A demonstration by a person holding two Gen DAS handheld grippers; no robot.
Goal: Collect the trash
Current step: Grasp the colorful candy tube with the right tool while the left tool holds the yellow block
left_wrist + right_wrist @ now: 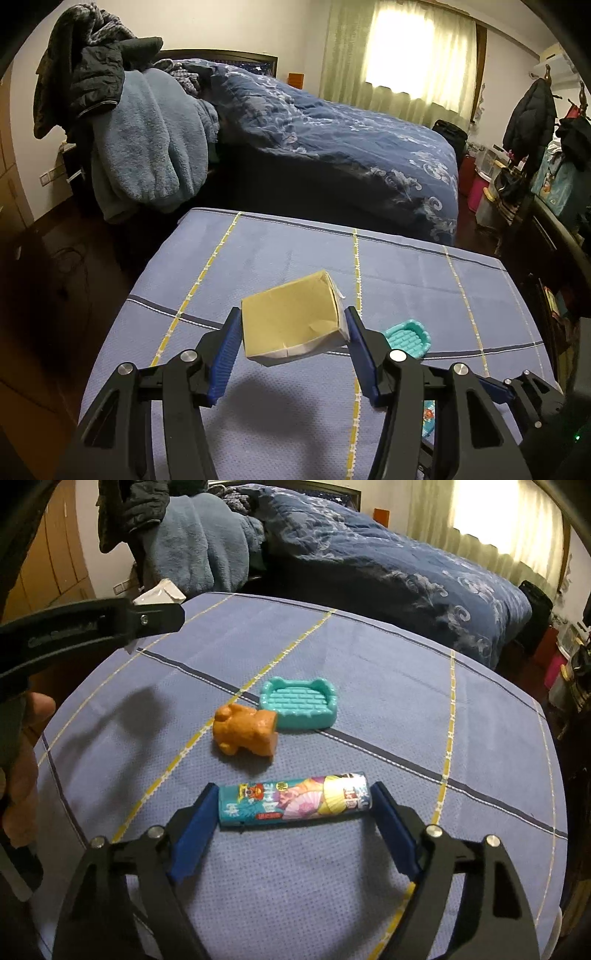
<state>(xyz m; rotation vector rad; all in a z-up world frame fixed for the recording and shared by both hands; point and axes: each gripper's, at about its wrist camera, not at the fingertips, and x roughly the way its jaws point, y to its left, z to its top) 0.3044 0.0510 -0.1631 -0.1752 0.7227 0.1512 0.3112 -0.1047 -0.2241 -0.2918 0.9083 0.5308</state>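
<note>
Left gripper point(291, 325) was clamped on a folded paper box point(291, 321), tan inside with white outer edges, both blue pads pressed against its sides and the whole thing lifted clear of the blue checked cloth point(295, 254), shadow thrown on the fabric right underneath. Box tilted, open side facing up and away. Just past the right-hand pad, sat a little teal toy sofa point(408, 338) on the cloth. Over on the right wrist view, right gripper point(295, 799) had its fingers spread wide, with a printed tube-shaped wrapper point(293, 797) lying flat on the cloth crosswise between the tips. Couldn't really tell if the pads were touching its ends, looked like a hair of gap on each side, so not gripped. Beyond that, an orange toy animal point(245, 733) lay on its side, touching or nearly touching the teal sofa's front edge. Big bed with a dark blue quilt point(332, 129) behind it all, plus a pile of fleece and jackets point(140, 122) at the left.
</note>
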